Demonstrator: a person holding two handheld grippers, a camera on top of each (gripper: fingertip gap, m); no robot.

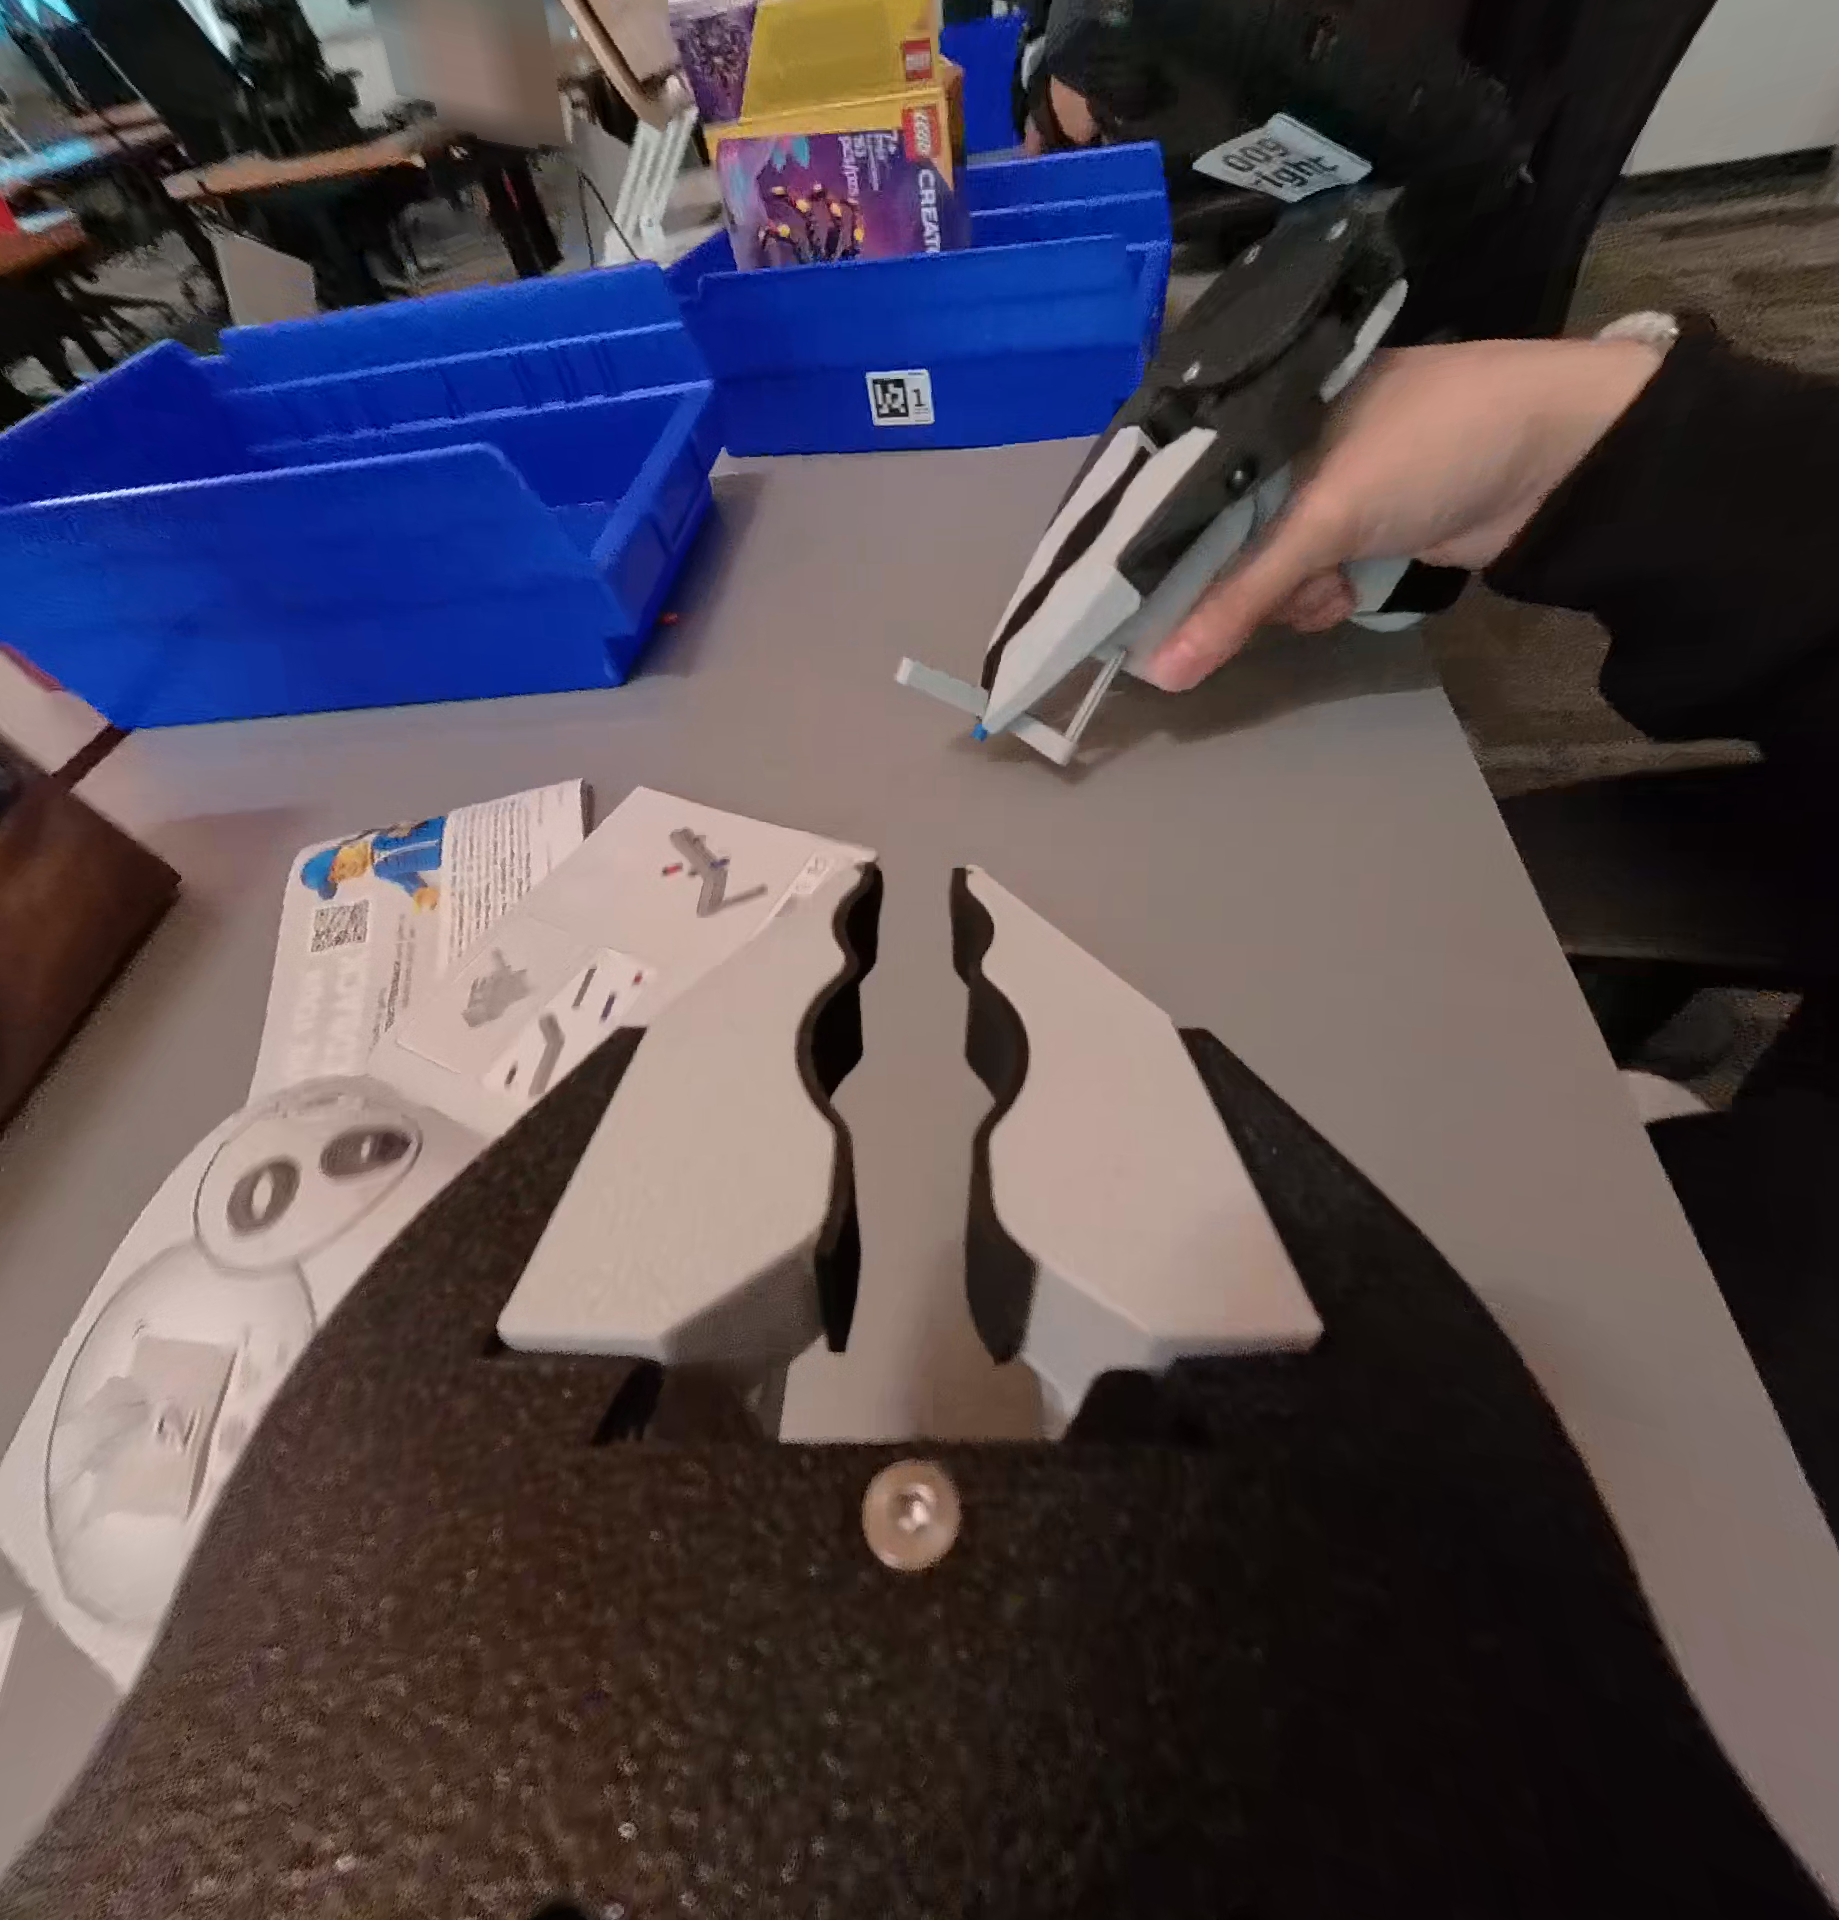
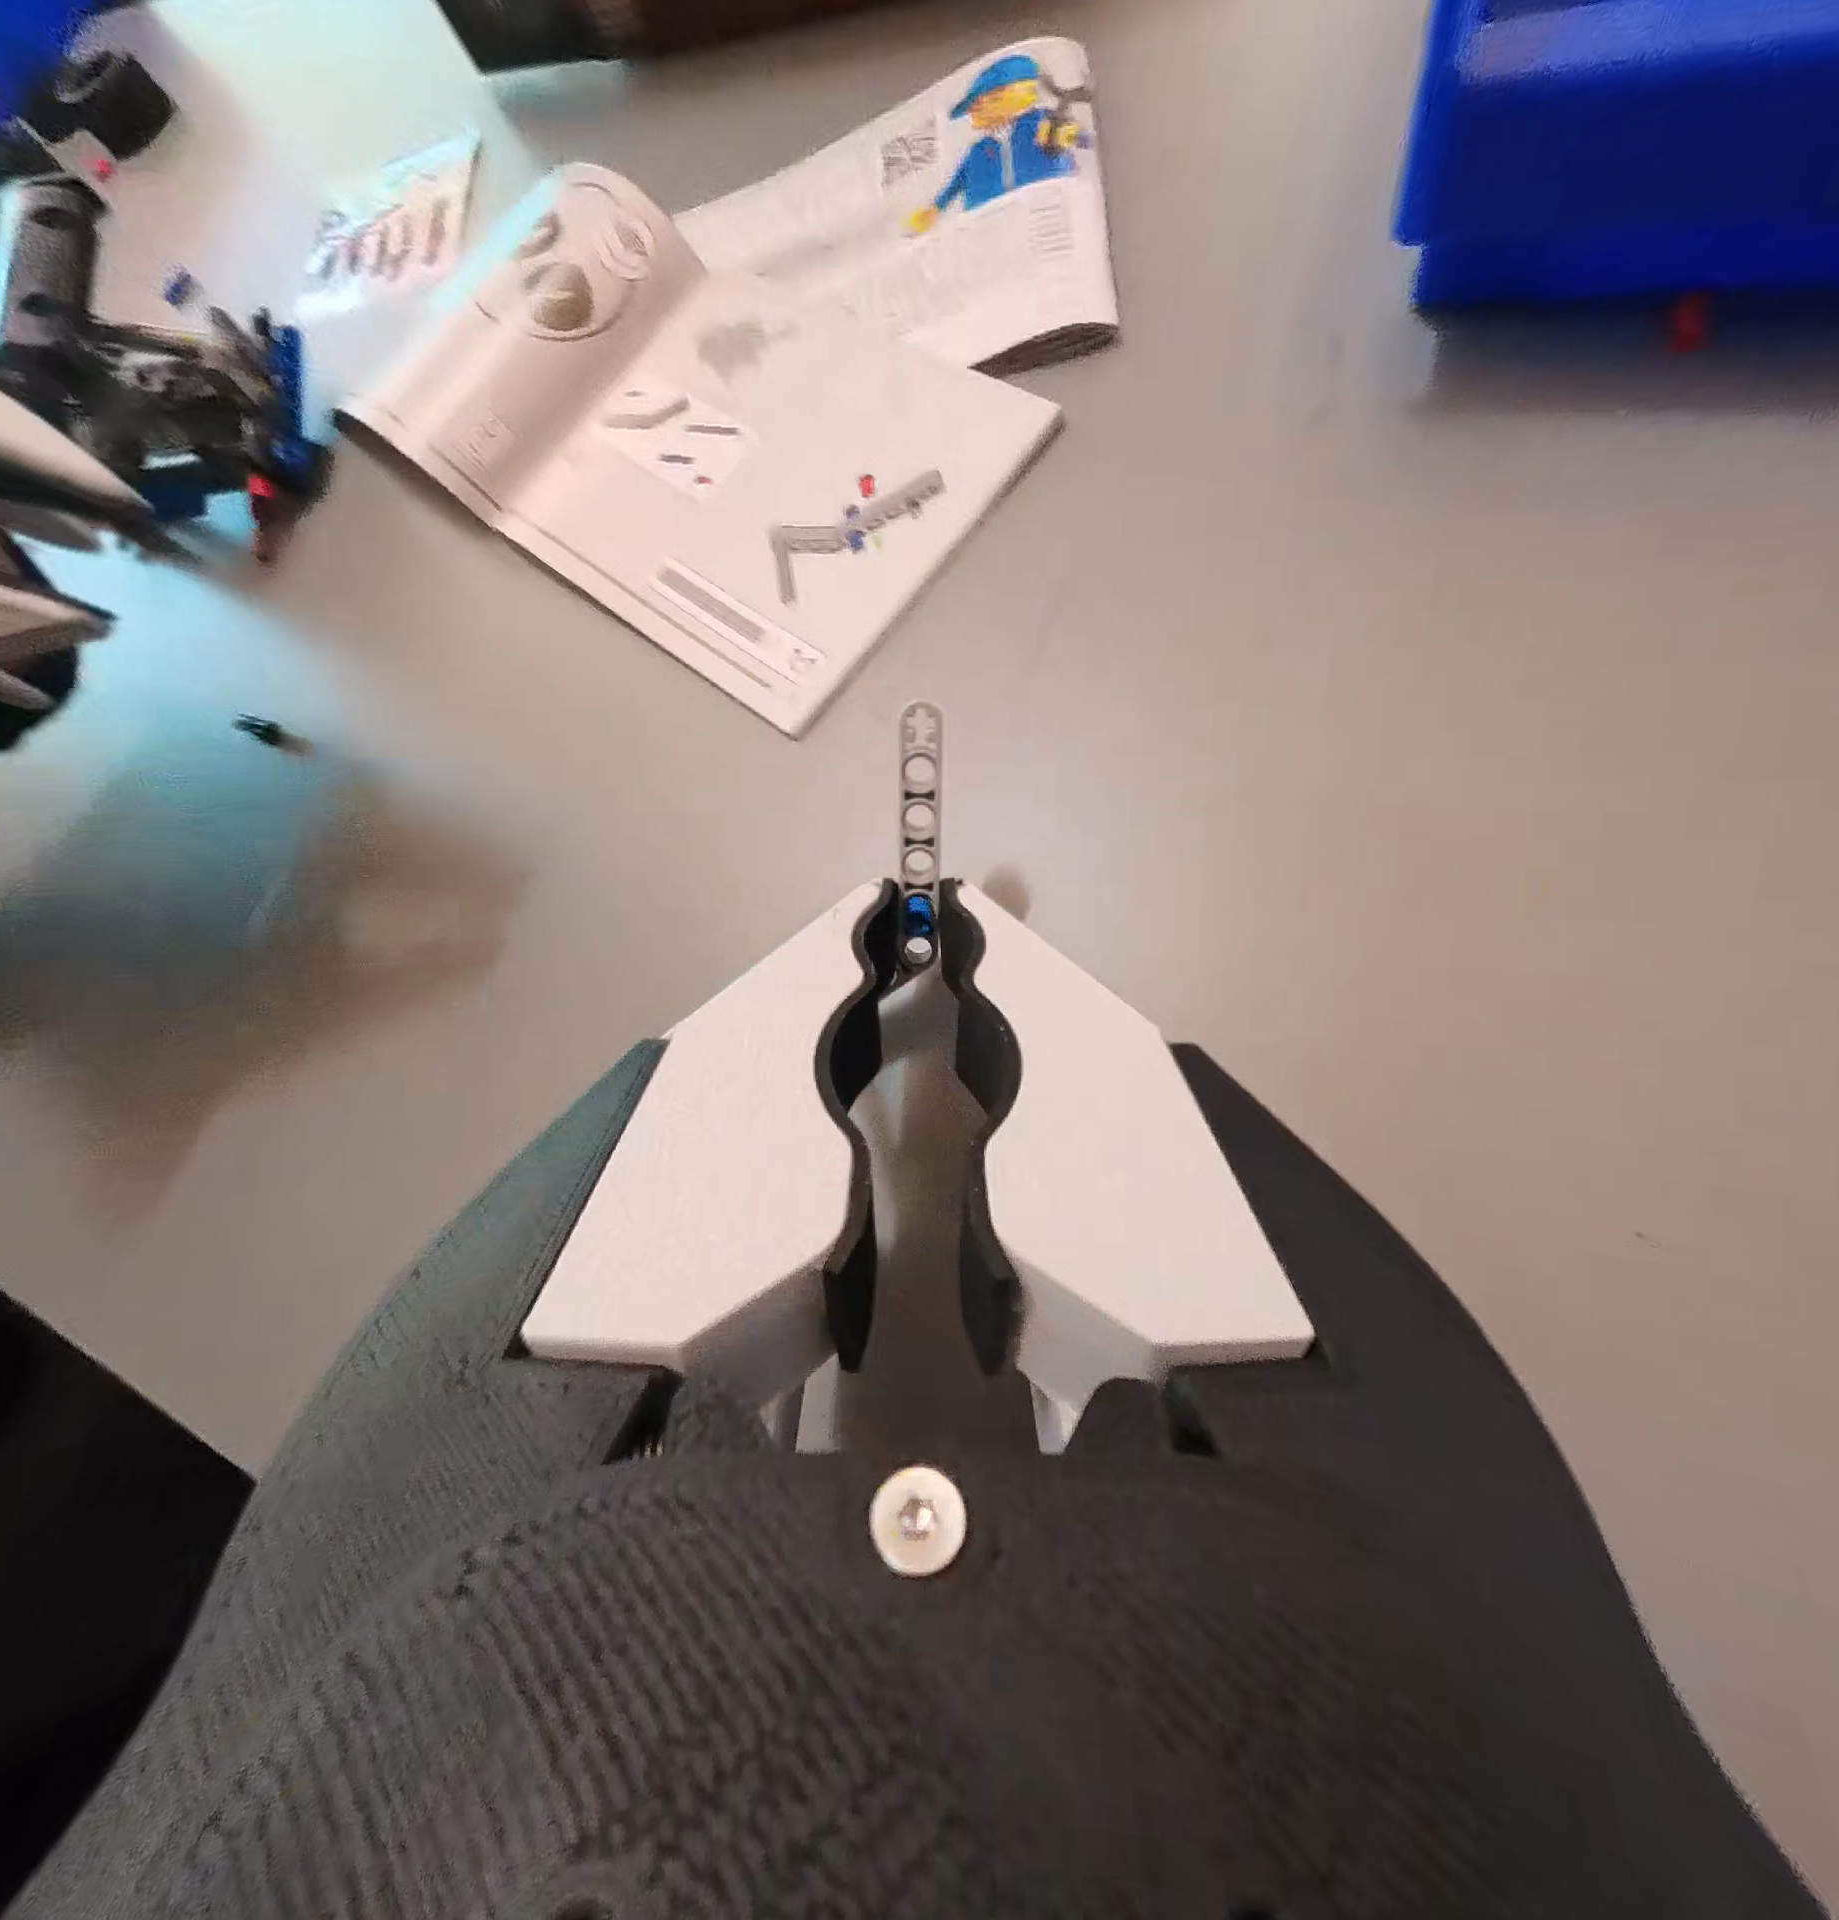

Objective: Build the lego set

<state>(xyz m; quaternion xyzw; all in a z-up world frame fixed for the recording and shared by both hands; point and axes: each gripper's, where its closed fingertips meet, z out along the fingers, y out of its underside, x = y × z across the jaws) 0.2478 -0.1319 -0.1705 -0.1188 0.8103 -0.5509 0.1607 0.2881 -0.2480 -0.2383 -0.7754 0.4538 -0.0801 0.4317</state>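
Note:
My right gripper [image 2: 917, 891] is shut on a light grey lego beam [image 2: 921, 795] with a row of holes and a blue pin [image 2: 916, 916] at the tips. In the left wrist view the right gripper [image 1: 988, 717] presses that bent grey beam [image 1: 936, 688] down on the grey table [image 1: 1206, 935], with the blue pin [image 1: 979, 732] at its tip. My left gripper [image 1: 915, 883] is open and empty, a little above the table beside the open instruction booklet [image 1: 582, 935]. The booklet also shows in the right wrist view [image 2: 749, 468].
Two blue bins [image 1: 375, 499] [image 1: 925, 322] stand at the back; lego boxes [image 1: 842, 197] sit in the far one. A partly built dark lego model [image 2: 167, 416] and a small black pin [image 2: 266, 732] lie left of the right gripper. The table's right edge [image 1: 1580, 1039] is near. The grippers' ends are close to 15 centimeters from one another.

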